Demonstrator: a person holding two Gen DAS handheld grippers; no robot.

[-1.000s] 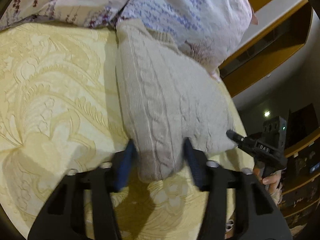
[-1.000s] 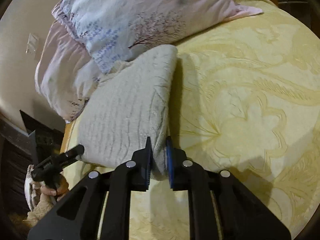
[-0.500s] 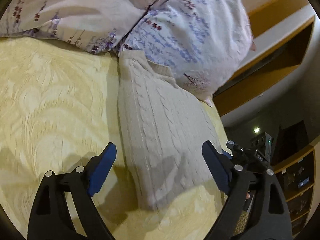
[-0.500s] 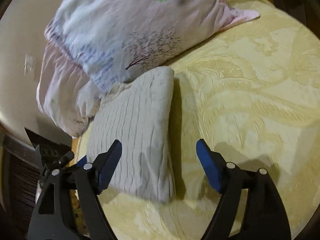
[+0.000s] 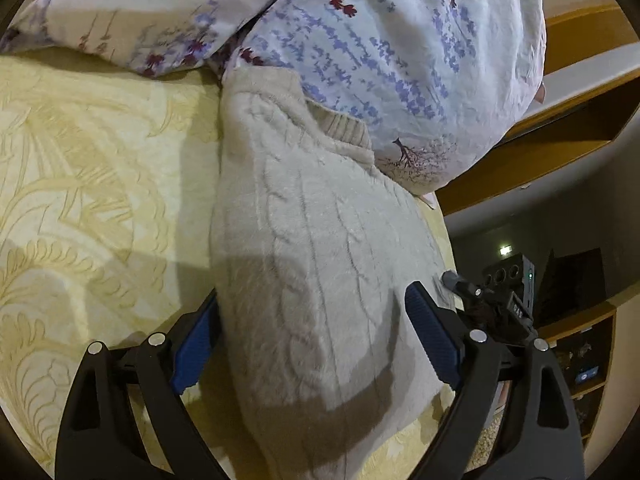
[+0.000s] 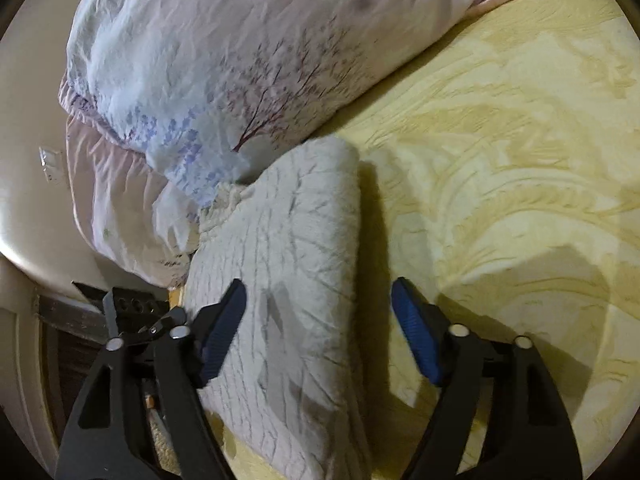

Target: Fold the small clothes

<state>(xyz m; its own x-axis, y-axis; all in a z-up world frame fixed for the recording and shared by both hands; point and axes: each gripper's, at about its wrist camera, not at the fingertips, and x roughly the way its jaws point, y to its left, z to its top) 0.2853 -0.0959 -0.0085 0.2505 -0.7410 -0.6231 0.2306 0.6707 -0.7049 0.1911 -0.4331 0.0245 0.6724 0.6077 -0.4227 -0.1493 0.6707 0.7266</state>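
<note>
A cream cable-knit sweater lies folded on the yellow bedspread, its far end against the floral pillows. My left gripper stands open, its blue pads on either side of the sweater's near end without pressing it. In the right wrist view the same sweater runs away from me. The jaws of my right gripper are closing; the left pad is over the knit and the right pad over the bedspread, clear of the folded edge. Each gripper shows at the edge of the other's view: the right gripper and the left gripper.
Two floral pillows are stacked at the head of the bed, and in the right wrist view the pillows press against the sweater's collar end. A wooden shelf and dark furniture stand past the bed's edge. A wall switch is at the left.
Both grippers were shut on the sweater's near edge a second ago. They have opened wide and let it go; it lies flat on the bed. Both hands have shifted along it.
</note>
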